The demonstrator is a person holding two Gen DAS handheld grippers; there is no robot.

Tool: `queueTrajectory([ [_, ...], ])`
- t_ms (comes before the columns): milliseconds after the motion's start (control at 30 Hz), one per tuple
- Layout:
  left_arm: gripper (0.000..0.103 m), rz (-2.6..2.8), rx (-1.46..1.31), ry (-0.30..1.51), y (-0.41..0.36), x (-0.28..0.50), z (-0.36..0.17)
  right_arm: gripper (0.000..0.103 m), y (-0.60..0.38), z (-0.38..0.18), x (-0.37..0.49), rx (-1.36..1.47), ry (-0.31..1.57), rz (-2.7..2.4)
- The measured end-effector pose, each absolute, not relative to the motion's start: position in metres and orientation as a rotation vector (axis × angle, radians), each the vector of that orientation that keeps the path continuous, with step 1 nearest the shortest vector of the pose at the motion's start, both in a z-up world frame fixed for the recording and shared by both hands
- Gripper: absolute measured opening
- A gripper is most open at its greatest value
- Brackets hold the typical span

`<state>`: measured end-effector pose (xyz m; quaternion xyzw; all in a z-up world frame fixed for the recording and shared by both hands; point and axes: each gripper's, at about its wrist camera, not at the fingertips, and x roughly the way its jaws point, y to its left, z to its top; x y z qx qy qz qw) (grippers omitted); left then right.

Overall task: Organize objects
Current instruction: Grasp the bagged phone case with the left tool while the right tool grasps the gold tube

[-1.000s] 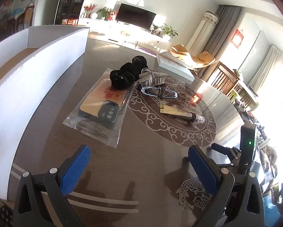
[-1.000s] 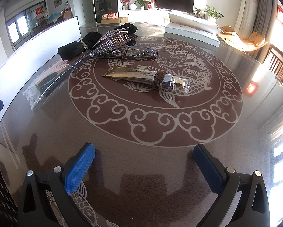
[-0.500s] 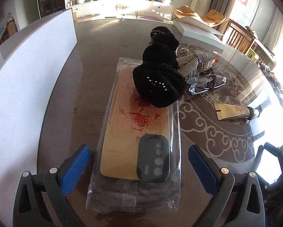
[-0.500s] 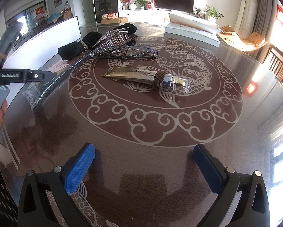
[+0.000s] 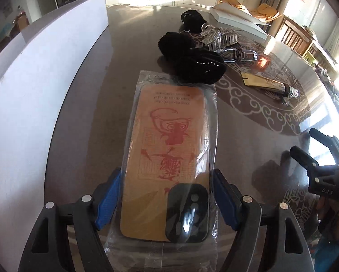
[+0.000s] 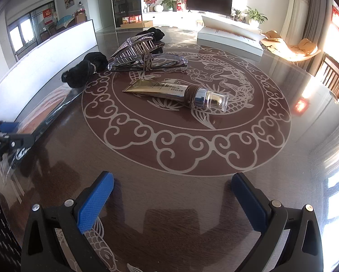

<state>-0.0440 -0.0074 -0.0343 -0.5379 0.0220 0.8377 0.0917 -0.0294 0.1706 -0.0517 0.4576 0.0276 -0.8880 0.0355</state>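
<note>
The left wrist view looks almost straight down on the phone case in its clear plastic bag (image 5: 169,136), which lies flat on the dark tabletop (image 5: 83,117) just beside the white board (image 5: 33,90) standing along the table's edge. Only this view shows the case's face: tan, with a red drawing and lines of small print, and a dark camera block at the near end, the wrapper glinting and creased around it. The left hand-held gripper (image 5: 167,199) straddles that near end, its blue pads just beside the bag's two long edges and its jaws closing; whether the pads already press the wrapper cannot be told. At the bag's far end a black velvet scrunchie (image 5: 192,61) overlaps the plastic. The right wrist view sees the bag only as a shiny sliver at its left edge, with part of the left tool over it, but it gives the clearest look at the gold tube with a clear cap (image 6: 178,93), bound with brown cord and lying on the dragon medallion, and at the rhinestone hair claw (image 6: 133,45) resting on clear glasses (image 6: 165,63). The right hand-held gripper (image 6: 171,201) hangs over bare tabletop with its jaws wide apart and nothing between them.
</note>
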Motion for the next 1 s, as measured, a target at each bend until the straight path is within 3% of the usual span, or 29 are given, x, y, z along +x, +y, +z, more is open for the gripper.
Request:
queueTrajectory([
  [133,0.075,2.485,-1.598,-0.05,-0.013,-0.049,-0.034,0.103,0.171,-0.052,-0.029,1.406,0.085,-2.728],
  [300,0.076,2.559,-1.596,0.129,0.008,-0.047,-0.039,0.103,0.171,-0.052,-0.029,1.406,0.085,-2.729],
  [500,0.076,2.587,-1.592,0.116,0.005,-0.048,-0.039,0.103,0.172,-0.051,-0.029,1.404,0.078,-2.724],
  [767,0.076,2.591,-1.585,0.114,0.005,-0.045,-0.038,0.1,0.176,0.006,-0.073,1.234,0.379,-2.557],
  [1000,0.076,2.593,-1.584,0.114,0.004,-0.044,-0.037,0.099,0.199,0.004,-0.142,1.485,0.506,-2.332],
])
